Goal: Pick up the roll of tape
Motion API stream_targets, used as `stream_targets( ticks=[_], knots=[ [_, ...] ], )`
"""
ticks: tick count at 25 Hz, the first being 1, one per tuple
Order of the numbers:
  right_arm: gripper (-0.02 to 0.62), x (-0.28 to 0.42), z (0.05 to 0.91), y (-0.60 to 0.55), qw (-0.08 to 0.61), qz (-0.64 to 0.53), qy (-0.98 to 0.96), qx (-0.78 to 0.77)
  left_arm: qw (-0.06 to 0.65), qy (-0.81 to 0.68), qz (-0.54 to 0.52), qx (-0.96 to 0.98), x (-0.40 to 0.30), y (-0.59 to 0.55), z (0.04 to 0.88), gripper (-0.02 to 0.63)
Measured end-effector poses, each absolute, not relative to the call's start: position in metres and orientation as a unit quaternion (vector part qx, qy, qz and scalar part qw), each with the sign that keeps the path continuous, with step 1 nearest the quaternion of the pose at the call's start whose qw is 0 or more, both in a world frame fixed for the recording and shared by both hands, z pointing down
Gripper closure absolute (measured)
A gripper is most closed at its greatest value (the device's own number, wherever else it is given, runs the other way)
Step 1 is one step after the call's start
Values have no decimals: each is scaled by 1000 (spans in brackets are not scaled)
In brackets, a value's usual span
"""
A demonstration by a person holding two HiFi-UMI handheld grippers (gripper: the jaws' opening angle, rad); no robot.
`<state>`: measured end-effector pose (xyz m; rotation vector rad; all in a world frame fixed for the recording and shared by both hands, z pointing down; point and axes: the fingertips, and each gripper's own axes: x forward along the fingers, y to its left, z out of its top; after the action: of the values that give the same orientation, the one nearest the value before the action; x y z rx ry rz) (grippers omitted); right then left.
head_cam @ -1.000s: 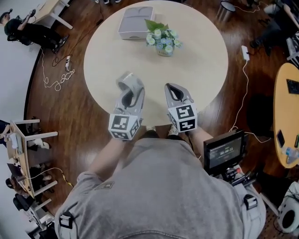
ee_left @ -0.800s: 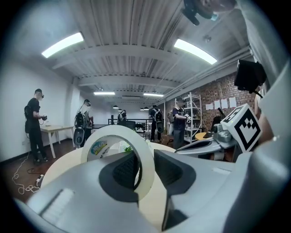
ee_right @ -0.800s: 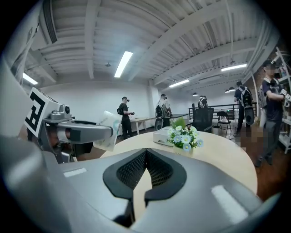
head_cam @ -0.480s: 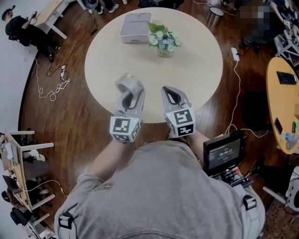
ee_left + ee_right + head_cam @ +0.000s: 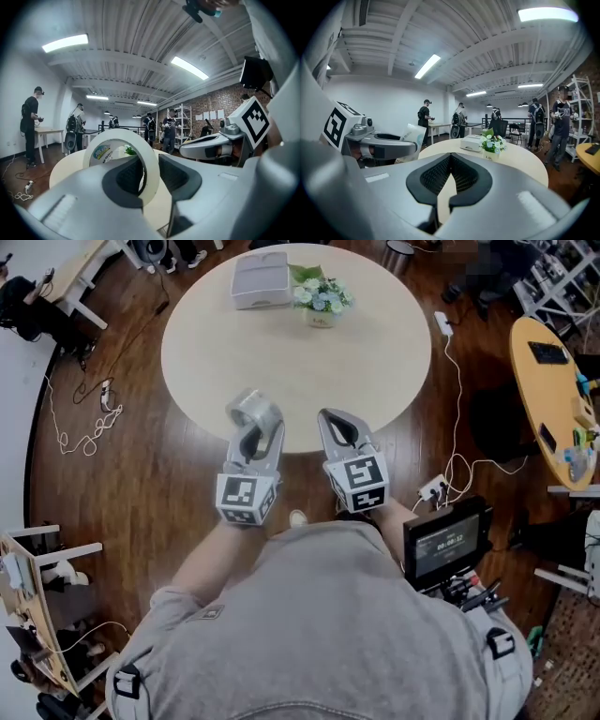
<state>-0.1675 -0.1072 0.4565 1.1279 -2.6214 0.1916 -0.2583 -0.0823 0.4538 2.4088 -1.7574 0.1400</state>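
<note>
Tape: roll of tape (image 5: 115,135) held upright betw. left gripper (image 5: 149,174) pads.
R side: right gripper (image 5: 450,176) clenched, empty.
Print: sticker (image 5: 101,152) on roll, illegible.

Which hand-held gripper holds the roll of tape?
The left hand-held gripper: roll of tape between its jaws; the right hand-held gripper is shut, empty.

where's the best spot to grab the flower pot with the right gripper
Probably the flower pot by its short body, coming in low and level from the near side. The blooms spread over its top, so a grab from above would crush them. The right gripper is shut; open it first.
</note>
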Motion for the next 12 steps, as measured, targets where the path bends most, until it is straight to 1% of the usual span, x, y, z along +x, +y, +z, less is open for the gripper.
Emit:
stream_targets(
  ticks=[6,12],
  knots=[
    [583,-165,455,-70,141,68,-898,410,86,-565,48,819,-253,-50,459,503],
    [583,-149,450,-58,131,69,-896,419,81,-560,46,823,-237,-38,453,503]
  ],
)
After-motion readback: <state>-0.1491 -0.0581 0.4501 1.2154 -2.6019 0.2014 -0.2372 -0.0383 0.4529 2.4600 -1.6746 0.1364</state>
